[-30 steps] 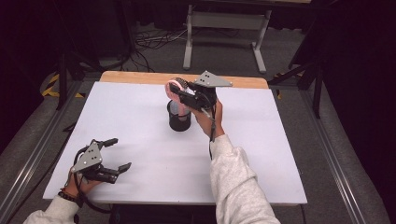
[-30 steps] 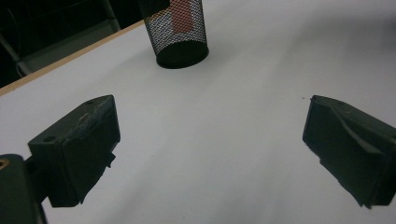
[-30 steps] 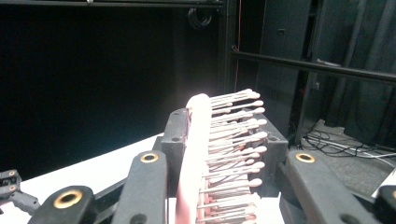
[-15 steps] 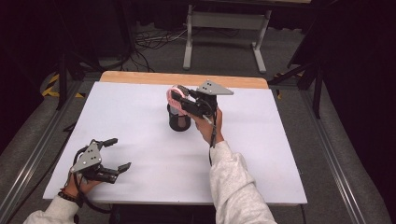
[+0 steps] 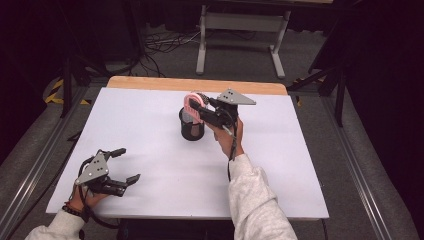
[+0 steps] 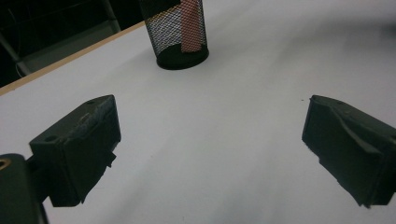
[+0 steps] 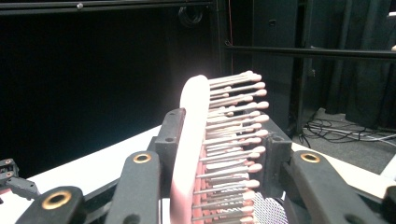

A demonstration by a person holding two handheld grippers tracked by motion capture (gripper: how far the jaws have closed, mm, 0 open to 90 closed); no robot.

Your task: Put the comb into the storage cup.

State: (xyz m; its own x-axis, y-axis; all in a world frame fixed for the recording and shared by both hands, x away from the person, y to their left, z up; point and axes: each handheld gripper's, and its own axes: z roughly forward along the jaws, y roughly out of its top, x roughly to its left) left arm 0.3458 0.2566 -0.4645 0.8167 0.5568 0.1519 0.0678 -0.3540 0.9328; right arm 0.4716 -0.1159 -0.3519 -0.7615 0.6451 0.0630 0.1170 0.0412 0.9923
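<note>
Pink hairbrush [image 5: 191, 102]: head-up at the rim of the black mesh cup [image 5: 192, 127], mid-bench on the white bench [image 5: 150, 115], handle already down inside the mesh as the left gripper view shows; a second ago it rode higher over the cup. Right tongs [image 5: 198, 109] have sunk with it and their jaws have just been easing apart, brush head between them, bristles toward one jaw in the right gripper view — contact unclear, reads as the start of a release. Left tongs [image 5: 126, 165] rest wide and empty at the near-left corner.
</note>
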